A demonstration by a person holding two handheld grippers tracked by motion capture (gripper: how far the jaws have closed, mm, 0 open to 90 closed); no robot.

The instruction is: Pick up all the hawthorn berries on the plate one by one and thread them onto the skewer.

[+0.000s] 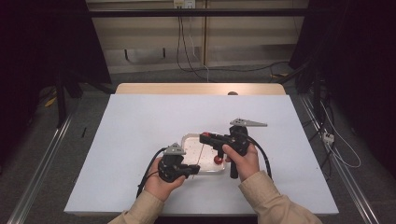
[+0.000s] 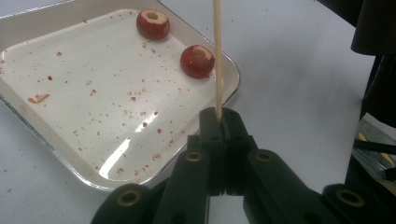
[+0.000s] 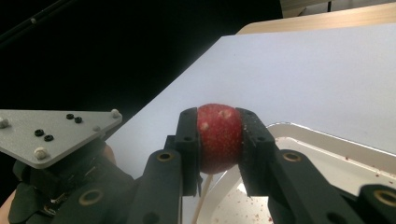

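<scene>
Dim room, lit table, tray glare

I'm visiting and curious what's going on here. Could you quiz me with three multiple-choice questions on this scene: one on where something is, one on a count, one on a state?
1. Where do the loose red fruits lie?
A. in the white tray
B. on the bare table
C. on the floor

2. How many red fruits lie in the tray?
A. none
B. two
C. five

3. What does the right gripper hold between its jaws?
A. nothing
B. a spoon
C. a red fruit

Answers: 1 A, the left gripper view shows them inside the tray's rim. 2 B, two cored fruits lie near the far corner. 3 C, the right gripper view shows the jaws pressed on a red fruit, with the skewer that the left gripper pinches just below it.
</scene>
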